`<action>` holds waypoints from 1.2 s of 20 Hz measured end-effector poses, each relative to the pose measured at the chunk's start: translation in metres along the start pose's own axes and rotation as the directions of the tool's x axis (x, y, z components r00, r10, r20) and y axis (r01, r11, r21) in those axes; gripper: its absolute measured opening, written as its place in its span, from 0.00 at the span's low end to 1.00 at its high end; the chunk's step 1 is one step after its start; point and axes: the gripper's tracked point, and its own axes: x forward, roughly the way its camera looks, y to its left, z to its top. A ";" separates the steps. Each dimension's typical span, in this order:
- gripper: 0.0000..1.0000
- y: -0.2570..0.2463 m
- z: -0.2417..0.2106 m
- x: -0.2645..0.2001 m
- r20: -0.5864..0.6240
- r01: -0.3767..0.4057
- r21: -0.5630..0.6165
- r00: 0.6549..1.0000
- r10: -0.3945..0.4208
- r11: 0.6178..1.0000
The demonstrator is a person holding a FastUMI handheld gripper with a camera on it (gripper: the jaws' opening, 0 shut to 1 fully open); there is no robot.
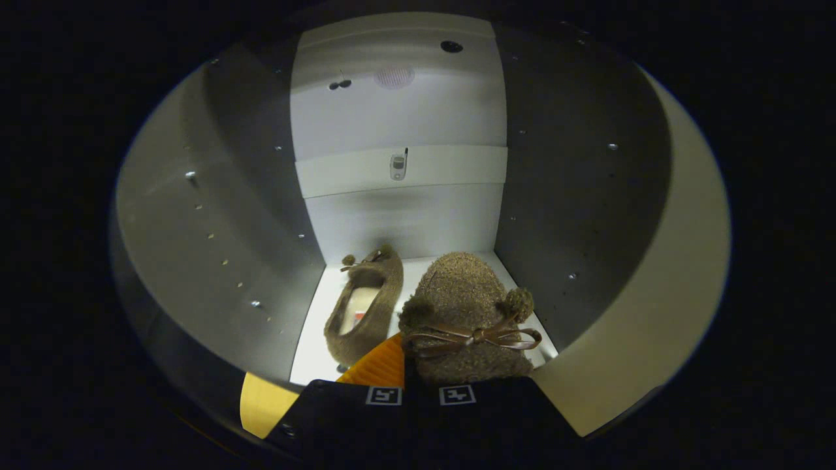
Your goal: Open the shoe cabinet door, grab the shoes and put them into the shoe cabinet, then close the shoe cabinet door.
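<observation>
Tool (pixel 418 382) reaches into the open shoe cabinet (pixel 588 196). It carries a brown fuzzy shoe (pixel 464 307) with pom-poms and a bow, toe pointing into the cabinet. One finger (pixel 379 365) shows against the shoe's left side; the other is hidden behind the shoe, so can't tell if both press on it. Shoe's heel is cut off by the tool body. Second matching shoe (pixel 366 307) lies on the cabinet floor (pixel 310 356), just left, beyond the fingers. Back panel (pixel 398 117) has a small unclear device (pixel 398 166).
</observation>
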 end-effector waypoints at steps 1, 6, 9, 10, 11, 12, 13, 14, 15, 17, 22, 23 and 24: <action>0.06 0.000 0.003 0.015 -0.013 -0.003 -0.009 1.000 0.003 1.000; 0.06 -0.008 0.016 0.089 -0.062 0.009 -0.006 0.998 -0.009 1.000; 0.06 -0.010 0.014 0.126 -0.088 0.011 0.011 0.996 -0.010 1.000; 0.06 -0.012 0.013 0.136 -0.094 0.018 0.011 0.995 -0.017 1.000; 0.06 -0.013 0.010 0.145 -0.109 0.025 0.013 0.994 -0.023 1.000; 0.06 -0.013 0.006 0.152 -0.125 0.023 0.021 0.992 -0.020 1.000; 0.06 -0.013 0.005 0.159 -0.133 0.022 0.026 0.991 -0.018 0.999; 0.06 -0.014 0.002 0.164 -0.151 0.026 0.028 0.988 -0.022 0.999; 0.06 -0.015 0.002 0.167 -0.153 0.032 0.017 0.988 -0.029 0.999; 0.06 -0.014 0.002 0.172 -0.148 0.045 -0.007 0.988 -0.046 0.999; 0.17 -0.008 0.002 0.150 -0.127 0.017 -0.026 0.992 -0.021 1.000; 0.21 -0.009 0.002 0.145 -0.113 0.021 -0.010 0.993 -0.022 1.000; 0.25 -0.009 0.006 0.137 -0.092 0.026 0.014 0.995 -0.024 1.000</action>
